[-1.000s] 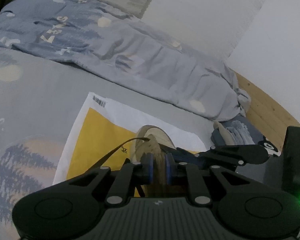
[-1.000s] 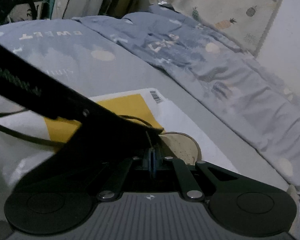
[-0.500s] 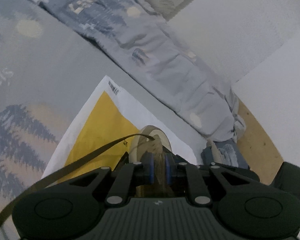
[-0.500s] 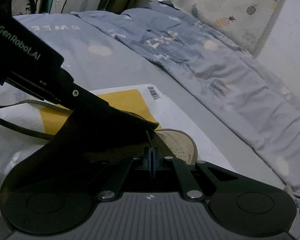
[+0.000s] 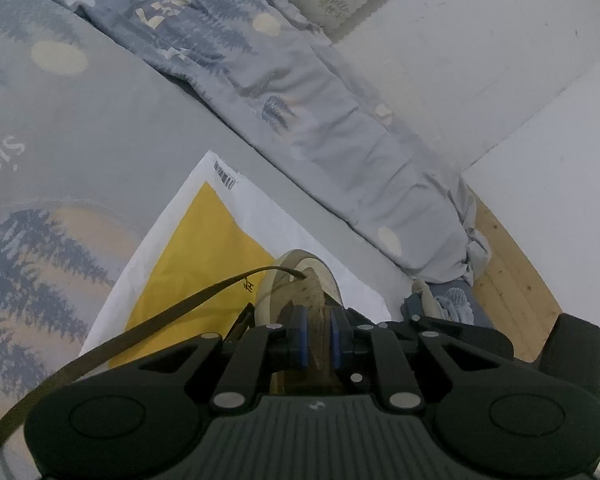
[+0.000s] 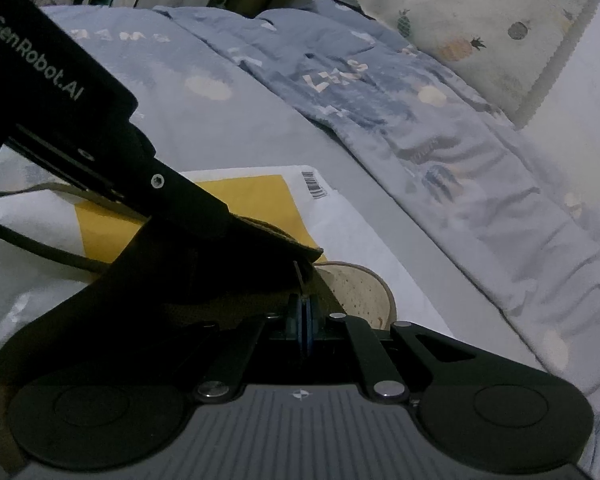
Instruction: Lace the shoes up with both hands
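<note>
A tan shoe (image 5: 300, 266) lies on a yellow and white mailer bag (image 5: 204, 248), toe pointing away. My left gripper (image 5: 317, 336) is shut on the shoe's brown upper flap, which fills the gap between the blue pads. A flat dark lace (image 5: 160, 316) runs from an eyelet near the toe down to the lower left. In the right wrist view my right gripper (image 6: 305, 326) is shut on the lace tip (image 6: 298, 274), just behind the shoe's toe (image 6: 360, 292). The left gripper's black housing (image 6: 60, 92) crosses that view and hides most of the shoe.
All this sits on a grey-blue printed bed sheet (image 5: 60, 128). A rumpled duvet (image 5: 320, 92) lies beyond the bag, against a white wall (image 5: 460, 60). A wooden strip (image 5: 512, 280) and a small blue item (image 5: 452, 300) are on the right.
The left wrist view has tipped up and over the shoe. The lace now trails in a longer slack band toward the lower left. The right gripper has hardly moved and stays shut.
</note>
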Demonstrator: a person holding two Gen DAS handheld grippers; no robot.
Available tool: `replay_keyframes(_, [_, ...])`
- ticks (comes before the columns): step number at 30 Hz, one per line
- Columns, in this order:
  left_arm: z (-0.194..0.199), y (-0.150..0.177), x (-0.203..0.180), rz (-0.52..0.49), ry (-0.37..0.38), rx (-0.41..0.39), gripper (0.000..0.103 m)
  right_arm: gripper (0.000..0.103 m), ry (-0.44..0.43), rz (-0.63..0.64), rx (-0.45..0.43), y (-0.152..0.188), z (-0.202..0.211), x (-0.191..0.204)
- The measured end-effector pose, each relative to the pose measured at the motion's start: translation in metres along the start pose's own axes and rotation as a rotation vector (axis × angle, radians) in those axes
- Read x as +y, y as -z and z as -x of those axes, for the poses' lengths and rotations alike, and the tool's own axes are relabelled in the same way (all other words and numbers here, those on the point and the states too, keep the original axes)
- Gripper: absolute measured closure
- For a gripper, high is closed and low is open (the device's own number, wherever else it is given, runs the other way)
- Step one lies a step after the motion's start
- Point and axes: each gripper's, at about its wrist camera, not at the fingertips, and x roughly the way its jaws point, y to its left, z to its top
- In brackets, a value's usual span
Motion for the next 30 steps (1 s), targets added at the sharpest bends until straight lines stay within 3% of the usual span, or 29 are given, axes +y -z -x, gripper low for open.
replay_keyframes(23, [0.000, -0.001, 0.000, -0.016, -0.007, 0.005, 0.093, 0.101, -0.009, 0.081, -0.003, -0.002, -0.001, 0.009])
replay_keyframes(30, [-0.001, 0.001, -0.013, -0.114, -0.036, 0.002, 0.094, 0.101, -0.022, 0.094, -0.004, 0.009, -0.004, -0.011])
